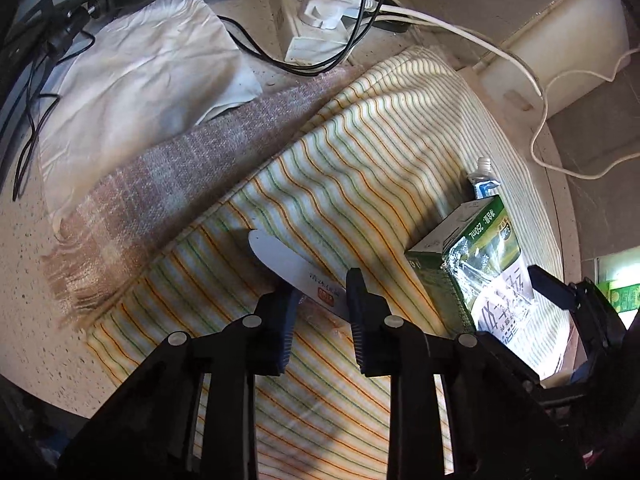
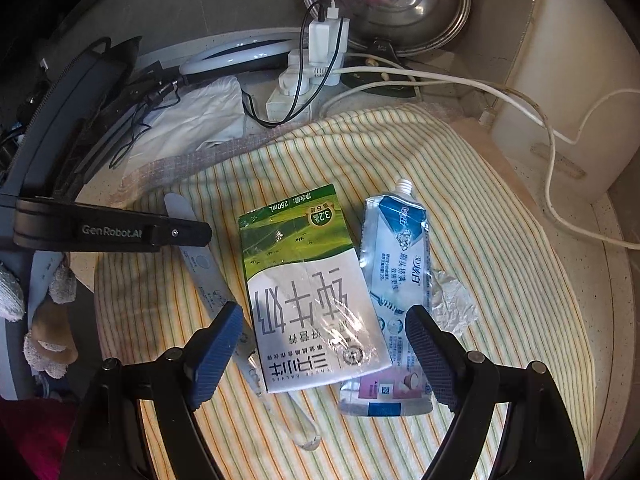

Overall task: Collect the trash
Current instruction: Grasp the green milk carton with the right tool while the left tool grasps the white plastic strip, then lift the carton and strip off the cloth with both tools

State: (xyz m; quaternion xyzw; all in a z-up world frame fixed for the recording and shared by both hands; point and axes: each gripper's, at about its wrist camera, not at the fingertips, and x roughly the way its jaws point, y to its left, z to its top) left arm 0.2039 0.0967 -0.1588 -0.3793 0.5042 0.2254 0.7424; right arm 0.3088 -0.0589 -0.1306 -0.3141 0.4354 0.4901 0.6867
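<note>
The left gripper point(image 1: 320, 312) points steeply down at a striped cloth point(image 1: 380, 152). Its jaws stand narrow, with a flat white strip point(image 1: 288, 266) lying between the fingers; whether the pads press on it cannot be told. The strip's rounded end projects beyond the fingertips, up and to the left in the left wrist view.

In the right wrist view, the left gripper point(image 2: 200, 234) reaches in from the left edge, above the strip point(image 2: 208, 276). Just right of the strip lies a flattened green-and-white milk carton point(image 2: 308, 284). The right gripper point(image 2: 324, 352) stands wide, its fingers on either side of the carton's lower end and apart from it. A squeezed toothpaste tube point(image 2: 400, 272) lies just right of the carton, its lower end tucked under the carton's corner. A crumpled white wrapper point(image 2: 456, 304) lies beside the tube on the right.
</note>
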